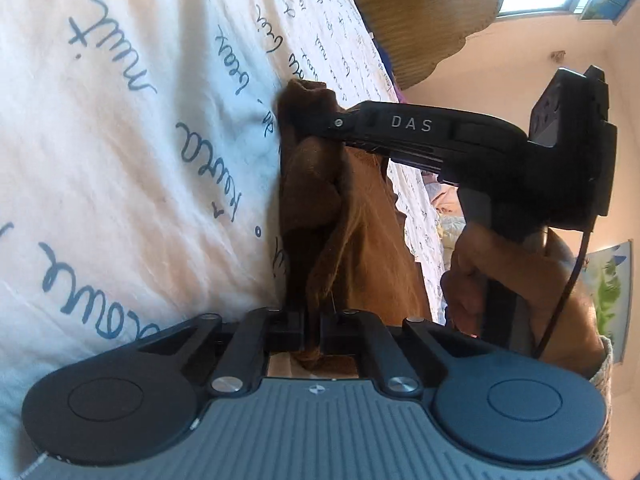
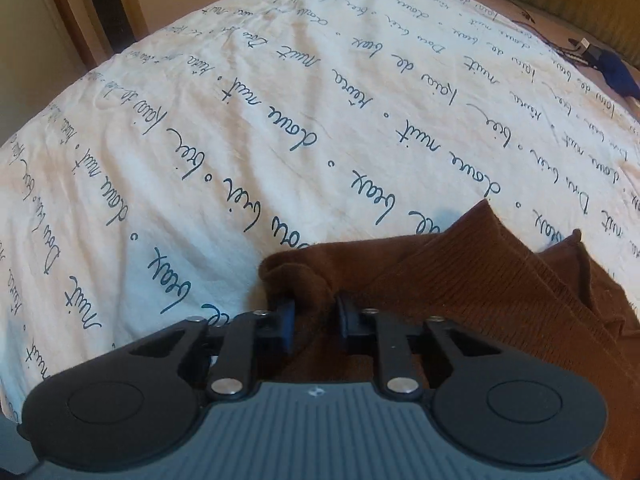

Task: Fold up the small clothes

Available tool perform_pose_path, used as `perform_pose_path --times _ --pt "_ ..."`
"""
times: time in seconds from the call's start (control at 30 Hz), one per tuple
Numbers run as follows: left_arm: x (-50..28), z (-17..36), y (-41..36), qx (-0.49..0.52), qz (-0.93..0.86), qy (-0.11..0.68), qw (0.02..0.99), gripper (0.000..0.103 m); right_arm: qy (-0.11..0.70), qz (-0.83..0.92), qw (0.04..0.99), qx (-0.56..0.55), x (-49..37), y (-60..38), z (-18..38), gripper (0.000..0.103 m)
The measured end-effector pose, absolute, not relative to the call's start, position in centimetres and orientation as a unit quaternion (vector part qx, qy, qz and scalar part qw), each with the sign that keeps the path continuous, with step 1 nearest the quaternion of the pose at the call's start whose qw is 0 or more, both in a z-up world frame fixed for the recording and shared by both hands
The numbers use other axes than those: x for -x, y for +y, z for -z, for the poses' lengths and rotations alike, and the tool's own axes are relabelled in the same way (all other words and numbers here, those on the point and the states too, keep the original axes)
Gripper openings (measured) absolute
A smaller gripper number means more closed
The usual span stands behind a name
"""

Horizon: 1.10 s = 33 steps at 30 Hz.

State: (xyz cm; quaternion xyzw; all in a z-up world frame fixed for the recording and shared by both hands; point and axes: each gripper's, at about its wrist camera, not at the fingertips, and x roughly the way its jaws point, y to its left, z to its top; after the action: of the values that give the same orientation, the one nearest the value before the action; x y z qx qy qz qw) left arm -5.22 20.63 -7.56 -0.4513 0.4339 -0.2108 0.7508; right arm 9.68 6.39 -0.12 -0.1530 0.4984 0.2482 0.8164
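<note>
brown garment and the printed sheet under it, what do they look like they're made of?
Brown garment: looks like a fine knit, probably wool or acrylic; matte, with visible ribbing and a soft rolled edge. Both the left claw and the right claw pinch it.
Printed sheet: looks like thin woven cotton or a blend; matte cream, finely creased, with dark script printed on it.

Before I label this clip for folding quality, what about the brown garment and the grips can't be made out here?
- Brown knit garment: right wrist view cuts it off at the right and bottom edges, so its type is unclear.
- Left gripper: left wrist view shows bunched cloth hiding the pad faces.
- Right gripper: its fingers sink into a fold.
- Far side of the garment: left wrist view, hidden behind the right gripper and the hand.
</note>
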Motion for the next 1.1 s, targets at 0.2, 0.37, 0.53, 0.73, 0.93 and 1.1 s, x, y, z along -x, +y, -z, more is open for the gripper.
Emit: perform_pose_path --times 0.2,0.37,0.53,0.73,0.93,1.1 --pt "5.7 3.8 19.5 0.403 0.223 0.403 0.791 0.006 0.466 -0.257 0.839 0.115 -8.9 4.3 -2.0 0.012" --pt "6.2 0.5 16.8 0.371 0.26 0.385 0.804 0.006 0.437 -0.271 0.856 0.042 -8.2 -0.3 -5.3 0.012" --pt "5.2 -2.0 10.4 0.331 0.32 0.39 0.798 0.006 0.4 -0.283 0.87 -0.046 -7.0 -9.1 -8.8 0.011" --pt "3.6 -2.9 -0.8 0.269 0.384 0.423 0.775 0.006 0.365 -0.235 0.891 -0.134 -4.7 -22.9 -8.4 0.011" --pt "3.2 -1.5 -9.6 0.212 0.405 0.464 0.759 0.006 0.369 -0.181 0.892 -0.186 -3.8 -32.1 -4.4 0.011" --pt "2.4 0.6 -13.3 0.195 0.407 0.49 0.746 0.006 0.363 -0.151 0.89 -0.23 -2.6 -37.3 -1.4 0.011"
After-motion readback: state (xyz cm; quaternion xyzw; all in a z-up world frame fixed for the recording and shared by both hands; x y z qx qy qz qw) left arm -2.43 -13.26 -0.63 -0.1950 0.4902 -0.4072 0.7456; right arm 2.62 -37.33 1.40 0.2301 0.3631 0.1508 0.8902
